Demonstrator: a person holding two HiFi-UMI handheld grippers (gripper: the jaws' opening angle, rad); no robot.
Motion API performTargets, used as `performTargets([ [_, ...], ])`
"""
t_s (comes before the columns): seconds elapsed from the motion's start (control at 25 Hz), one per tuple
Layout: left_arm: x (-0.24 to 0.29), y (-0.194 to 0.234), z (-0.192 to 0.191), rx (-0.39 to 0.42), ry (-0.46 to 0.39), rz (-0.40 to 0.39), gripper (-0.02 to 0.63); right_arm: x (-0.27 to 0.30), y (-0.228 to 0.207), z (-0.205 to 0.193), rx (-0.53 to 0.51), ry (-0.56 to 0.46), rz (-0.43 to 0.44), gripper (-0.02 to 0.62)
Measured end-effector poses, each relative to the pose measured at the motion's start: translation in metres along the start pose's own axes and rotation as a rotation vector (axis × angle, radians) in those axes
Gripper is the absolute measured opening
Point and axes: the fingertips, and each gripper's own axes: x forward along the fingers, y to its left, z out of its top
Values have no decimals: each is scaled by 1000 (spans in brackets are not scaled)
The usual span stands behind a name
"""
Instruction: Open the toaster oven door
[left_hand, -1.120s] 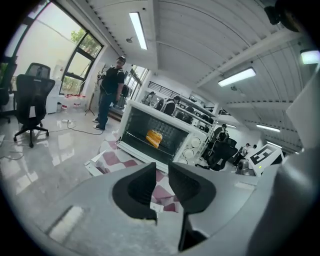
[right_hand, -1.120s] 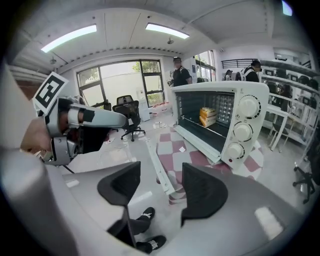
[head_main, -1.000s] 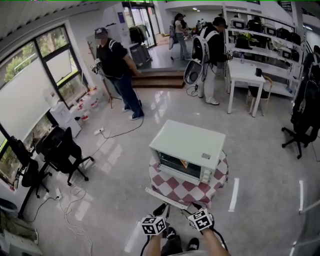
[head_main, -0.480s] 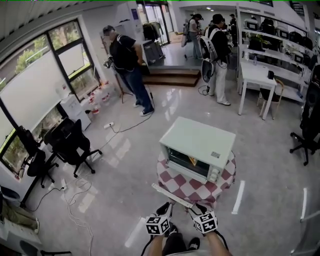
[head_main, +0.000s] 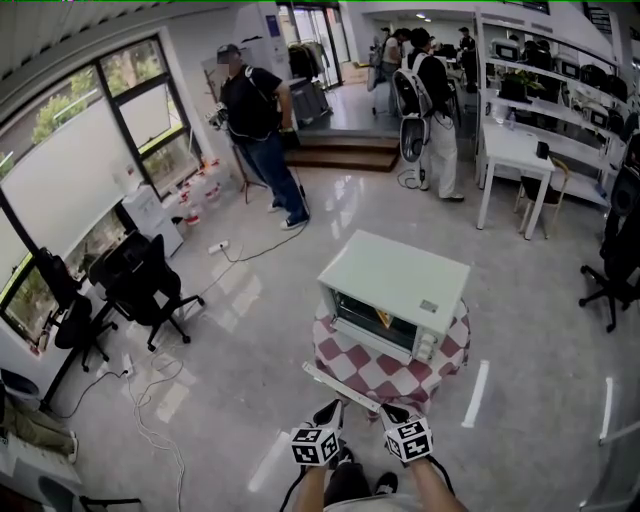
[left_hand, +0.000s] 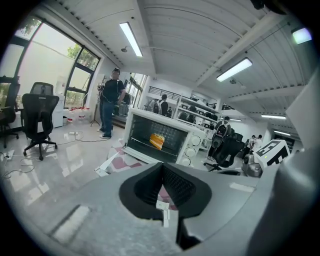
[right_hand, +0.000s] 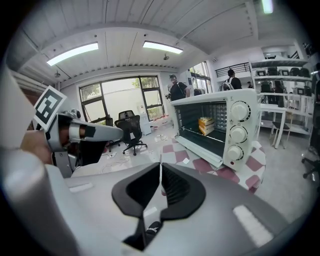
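The oven (head_main: 393, 295) sits on a small round table (head_main: 372, 375) under a red-and-white checked cloth, out in the middle of the shiny floor. Its door (head_main: 341, 386) is down, sticking out flat toward the person with the grippers. From above it shows only as a thin white strip, and I cannot make out a handle. On the rack inside lies a yellow-orange lump (left_hand: 156, 141), maybe bread, too small to be sure. Three knobs (right_hand: 238, 134) run down the front panel, their markings unreadable.

Both grippers hang low, just short of the door, touching nothing. The left gripper (head_main: 328, 410) has its jaws pressed together with nothing in them. The right gripper (head_main: 389, 411), just beside it, is closing its jaws down to a hairline slit, and they are empty too. The forearms behind them are cut off by the bottom edge, and the shoes (head_main: 386, 488) below show only in part.

Well away by the windows stands a person in a dark top (head_main: 255, 125), face blurred over. Others (head_main: 432, 95) stand near a white desk (head_main: 512, 150) at the back, half hidden by gear on their backs. A black chair (head_main: 140, 285) stands at the left.
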Motion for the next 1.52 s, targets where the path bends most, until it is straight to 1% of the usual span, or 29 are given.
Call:
performTargets([
  [0.04,0,-3,0,4,4,-13,-2,-1,0,0,6,-2,0,2],
  [0.16,-3,-10,-3,18,18,-25,-2,-3,1,-1,25,-6,5,2],
  [0.48,-12,-5,-11,37,47,29,-2,-9,3,-7,39,-7,4,2],
  [0.72,-14,-8,-18,43,64,36,-2,-18,-2,-12,52,-3,-21,2],
  [1.24,-15,-11,-14,60,68,27,-2,-24,-2,-12,43,2,-35,2],
  [1.52,-15,-4,-15,59,66,32,-2,-22,-2,-9,29,-8,-41,2],
])
